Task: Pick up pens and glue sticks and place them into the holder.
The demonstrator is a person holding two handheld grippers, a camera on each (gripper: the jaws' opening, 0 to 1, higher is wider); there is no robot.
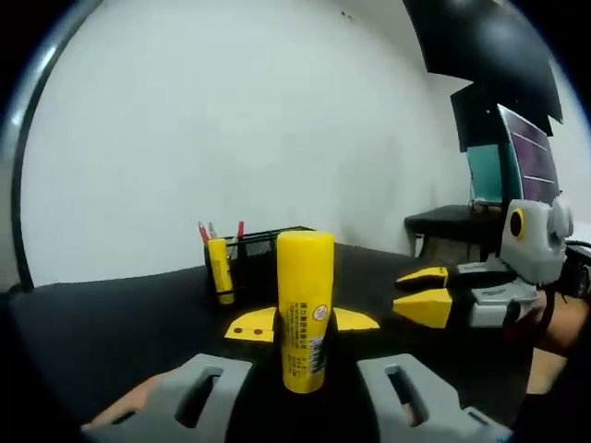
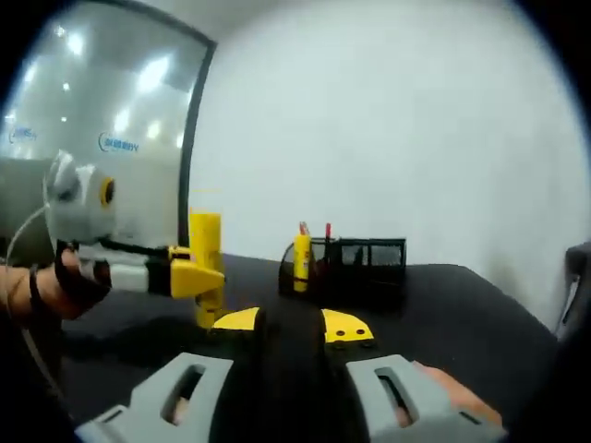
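One glue stick [image 1: 305,309] upright, clamped btwn left hand-held gripper [image 1: 303,325] tips; right hand-held gripper [image 2: 292,325] open, empty.

Bare black table [image 2: 443,305] lies open before the mesh holder [image 2: 355,263].

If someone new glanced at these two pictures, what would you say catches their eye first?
Most striking is the tall yellow glue stick, upright between the left tongs in the left gripper view. Behind it on the dark table stands the black mesh holder, with a second glue stick and red pens already in it. The right tongs hang open and empty.
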